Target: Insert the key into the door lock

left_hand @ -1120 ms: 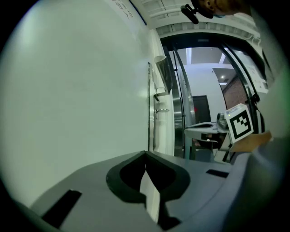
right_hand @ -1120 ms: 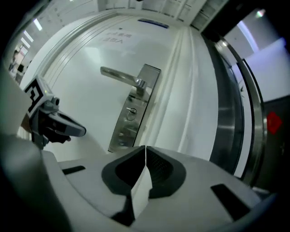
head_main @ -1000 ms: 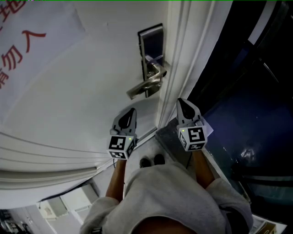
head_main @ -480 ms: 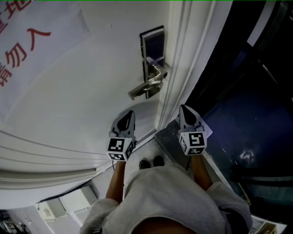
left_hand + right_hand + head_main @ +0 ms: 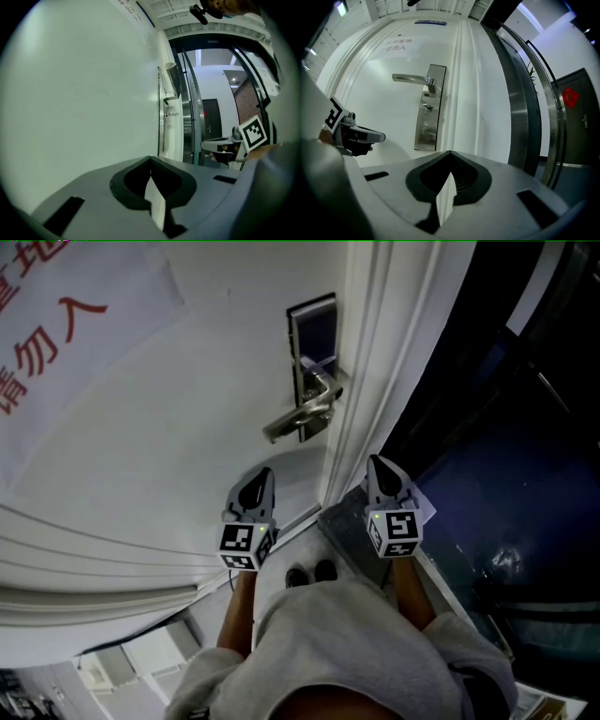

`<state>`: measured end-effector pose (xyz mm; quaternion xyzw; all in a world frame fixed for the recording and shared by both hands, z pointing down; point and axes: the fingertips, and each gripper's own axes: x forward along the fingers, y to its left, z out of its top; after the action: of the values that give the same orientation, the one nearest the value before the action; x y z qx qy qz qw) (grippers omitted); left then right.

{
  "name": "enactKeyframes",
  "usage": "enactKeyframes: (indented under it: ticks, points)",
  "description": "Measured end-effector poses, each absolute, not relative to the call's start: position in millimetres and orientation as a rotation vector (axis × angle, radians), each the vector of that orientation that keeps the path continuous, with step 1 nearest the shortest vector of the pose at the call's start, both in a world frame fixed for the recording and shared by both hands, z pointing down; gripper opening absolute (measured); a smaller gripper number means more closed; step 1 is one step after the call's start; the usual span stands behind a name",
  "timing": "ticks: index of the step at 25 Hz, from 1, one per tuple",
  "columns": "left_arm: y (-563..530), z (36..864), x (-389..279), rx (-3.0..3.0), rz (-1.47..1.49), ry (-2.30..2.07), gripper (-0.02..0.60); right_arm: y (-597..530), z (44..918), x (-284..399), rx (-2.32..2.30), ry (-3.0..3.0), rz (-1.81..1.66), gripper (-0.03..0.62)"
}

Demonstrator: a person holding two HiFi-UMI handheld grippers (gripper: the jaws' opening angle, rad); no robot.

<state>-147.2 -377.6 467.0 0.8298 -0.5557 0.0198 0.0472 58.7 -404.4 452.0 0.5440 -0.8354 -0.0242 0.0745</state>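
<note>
Right gripper (image 5: 378,462) and left gripper (image 5: 264,472) I'm holding pinched together, both empty, just short of the door (image 5: 187,409). Lock plate (image 5: 430,108) is facing me; the stub showing at the keyhole (image 5: 426,109) is possibly the key. I'm thinking: approach level, squared to the keyhole, slowly.

Open air lies in front of the lock plate (image 5: 427,123) and below it, over the bare door (image 5: 391,105). The lever handle (image 5: 411,78) juts out above the keyhole (image 5: 425,109), reaching left — the ridged door frame (image 5: 461,93) stands just right of the plate.
</note>
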Motion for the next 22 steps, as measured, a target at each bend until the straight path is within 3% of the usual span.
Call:
enactKeyframes:
  ticks: [22]
  points:
    - [-382.3, 465.9, -148.9, 2.539, 0.055, -1.695, 0.018, -408.4, 451.3, 51.4, 1.602, -2.488, -0.128, 0.020]
